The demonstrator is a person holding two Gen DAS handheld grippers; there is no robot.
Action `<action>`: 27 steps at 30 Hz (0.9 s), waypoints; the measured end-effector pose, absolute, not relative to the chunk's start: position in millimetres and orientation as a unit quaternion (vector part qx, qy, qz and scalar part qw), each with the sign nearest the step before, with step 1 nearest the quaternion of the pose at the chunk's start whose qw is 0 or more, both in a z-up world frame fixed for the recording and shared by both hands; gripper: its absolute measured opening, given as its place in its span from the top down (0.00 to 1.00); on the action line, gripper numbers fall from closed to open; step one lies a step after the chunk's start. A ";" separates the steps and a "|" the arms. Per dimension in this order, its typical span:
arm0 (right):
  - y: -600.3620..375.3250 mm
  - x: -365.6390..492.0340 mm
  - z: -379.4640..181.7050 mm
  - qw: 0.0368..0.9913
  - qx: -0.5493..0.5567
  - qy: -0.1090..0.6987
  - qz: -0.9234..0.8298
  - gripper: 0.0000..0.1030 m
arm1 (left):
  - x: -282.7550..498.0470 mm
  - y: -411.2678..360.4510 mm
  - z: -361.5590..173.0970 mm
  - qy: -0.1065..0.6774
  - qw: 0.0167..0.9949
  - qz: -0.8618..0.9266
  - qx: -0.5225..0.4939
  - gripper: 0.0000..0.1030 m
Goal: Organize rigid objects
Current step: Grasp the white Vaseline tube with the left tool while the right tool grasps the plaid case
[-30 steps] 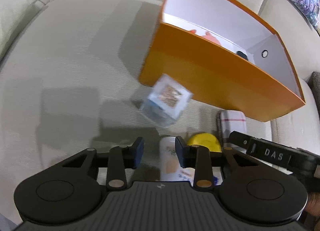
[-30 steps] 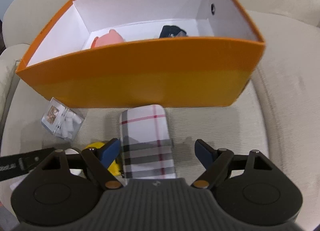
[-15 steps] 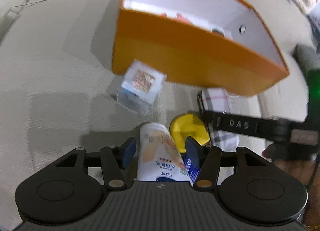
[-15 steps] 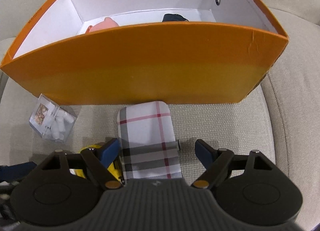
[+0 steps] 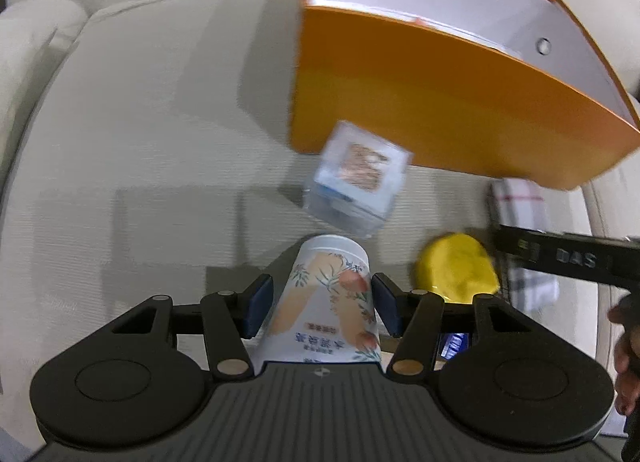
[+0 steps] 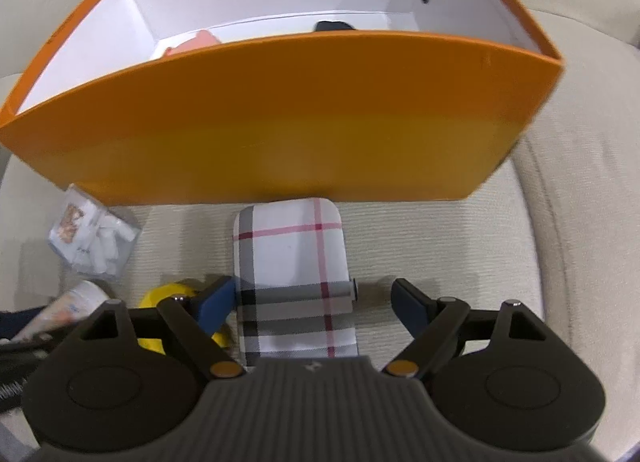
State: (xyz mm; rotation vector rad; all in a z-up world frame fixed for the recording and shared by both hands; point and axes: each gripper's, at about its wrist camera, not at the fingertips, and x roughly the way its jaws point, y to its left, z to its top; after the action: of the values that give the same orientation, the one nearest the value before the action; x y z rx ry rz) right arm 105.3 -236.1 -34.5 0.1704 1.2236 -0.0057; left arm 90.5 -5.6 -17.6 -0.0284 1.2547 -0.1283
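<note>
An orange box with a white interior sits on a beige sofa cushion. In front of the box lie a plaid case, a clear cube container, a yellow object and a floral-printed white bottle.

The left gripper has just been opening; its blue pads flank the bottle, which stands between them, and whether they press on it cannot be told.

The right gripper stands wide apart over the plaid case, the right pad clear of it.

Inside the box, a pink item and a dark item show.
</note>
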 end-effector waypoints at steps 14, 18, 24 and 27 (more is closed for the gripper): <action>-215.0 104.9 -43.6 0.800 0.017 0.600 0.010 0.15 | 91.0 -15.4 -36.9 0.608 0.793 -0.038 0.026 0.34; -212.4 99.7 -44.9 0.799 0.016 0.602 0.012 0.15 | 92.0 -16.9 -40.0 0.613 0.789 -0.032 0.028 0.34; -219.6 102.7 -43.2 0.798 0.024 0.602 0.016 0.15 | 88.2 -15.2 -41.8 0.617 0.786 -0.036 0.022 0.42; -235.2 101.6 -37.7 0.801 0.042 0.596 0.027 0.32 | 91.2 -15.1 -46.3 0.616 0.787 -0.035 0.025 0.44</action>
State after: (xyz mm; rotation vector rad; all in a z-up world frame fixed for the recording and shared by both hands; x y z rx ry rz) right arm 101.6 -235.2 -37.7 0.0896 1.2780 0.0585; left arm 91.2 -15.1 -46.3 0.0549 1.3274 -0.0754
